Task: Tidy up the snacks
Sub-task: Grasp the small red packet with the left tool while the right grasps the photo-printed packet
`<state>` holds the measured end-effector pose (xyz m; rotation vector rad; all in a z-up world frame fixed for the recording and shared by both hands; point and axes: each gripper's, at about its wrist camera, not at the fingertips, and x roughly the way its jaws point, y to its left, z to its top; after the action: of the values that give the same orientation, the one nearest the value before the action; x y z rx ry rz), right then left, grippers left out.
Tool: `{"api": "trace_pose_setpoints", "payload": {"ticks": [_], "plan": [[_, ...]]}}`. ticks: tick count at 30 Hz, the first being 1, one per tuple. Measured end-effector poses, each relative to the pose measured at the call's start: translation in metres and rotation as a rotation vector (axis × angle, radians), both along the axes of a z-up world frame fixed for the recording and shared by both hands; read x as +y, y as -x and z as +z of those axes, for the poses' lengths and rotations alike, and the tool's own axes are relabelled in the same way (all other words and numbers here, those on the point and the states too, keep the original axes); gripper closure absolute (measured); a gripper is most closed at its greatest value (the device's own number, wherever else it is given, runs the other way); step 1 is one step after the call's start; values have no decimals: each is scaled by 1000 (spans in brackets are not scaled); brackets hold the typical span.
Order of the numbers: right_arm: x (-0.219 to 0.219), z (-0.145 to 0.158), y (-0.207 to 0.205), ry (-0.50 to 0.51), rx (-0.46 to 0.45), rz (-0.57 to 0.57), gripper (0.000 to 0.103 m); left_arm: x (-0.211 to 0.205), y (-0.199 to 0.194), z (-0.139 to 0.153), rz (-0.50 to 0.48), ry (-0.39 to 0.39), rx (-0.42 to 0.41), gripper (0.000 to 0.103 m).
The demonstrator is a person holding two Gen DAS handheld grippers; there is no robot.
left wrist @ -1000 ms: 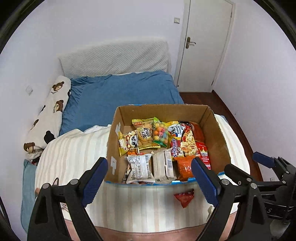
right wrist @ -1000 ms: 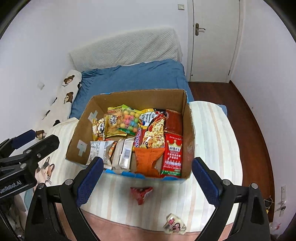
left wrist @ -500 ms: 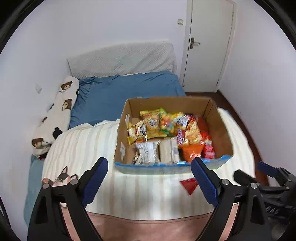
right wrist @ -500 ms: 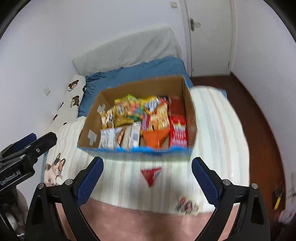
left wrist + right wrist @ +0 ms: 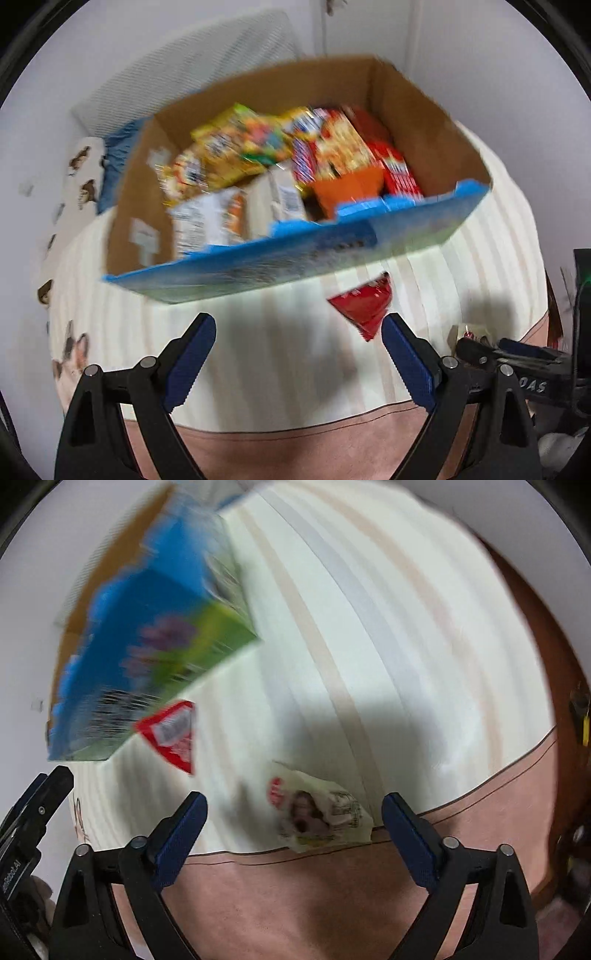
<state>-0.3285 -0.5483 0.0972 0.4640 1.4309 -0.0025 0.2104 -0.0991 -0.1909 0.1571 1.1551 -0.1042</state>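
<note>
Both grippers gape wide and empty over the striped blanket [image 5: 388,627], the left gripper [image 5: 299,354] facing the snack-filled cardboard box [image 5: 436,140] with a red packet [image 5: 364,304] just ahead of its right finger, the right gripper [image 5: 291,832] with a pale packet [image 5: 321,812] lying between its fingers.

My left wrist camera looks forward and slightly down along its fingers from just above the striped blanket [image 5: 280,343], close to the cardboard box [image 5: 424,122], seeing over its near blue wall into the snack packets. My right wrist camera sits lower and further right, tilted steeply down at the blanket, with the box pushed blurred into its upper left corner. Both views share the box's blue front, the red packet [image 5: 364,306] before it, and the blanket's near edge.
</note>
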Motion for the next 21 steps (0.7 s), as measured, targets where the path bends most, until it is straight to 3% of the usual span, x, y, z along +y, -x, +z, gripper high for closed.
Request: {"api": "trace_pose_setpoints", "payload": {"ticks": [2,5,11,13,15,21], "plan": [[2,-11,1,41,7,16,27,-11,-10,-16,-33,-9,43,11],[5,-15,6,74,-21,42,38,-26,-22,-38,-79,18,126,11],[4,-17,15,75,-44,53,41,-45,-43,-69,-82,64,196,12],[4,-17,14,83,-43,61,41,-50,-46,-74,-87,68,195,40],[4,-17,15,89,-44,70,41,-55,-47,-79,-92,74,205,61],[13,-7,12,82,-60,94,41,-49,-31,-77,-95,88,187,64]]}}
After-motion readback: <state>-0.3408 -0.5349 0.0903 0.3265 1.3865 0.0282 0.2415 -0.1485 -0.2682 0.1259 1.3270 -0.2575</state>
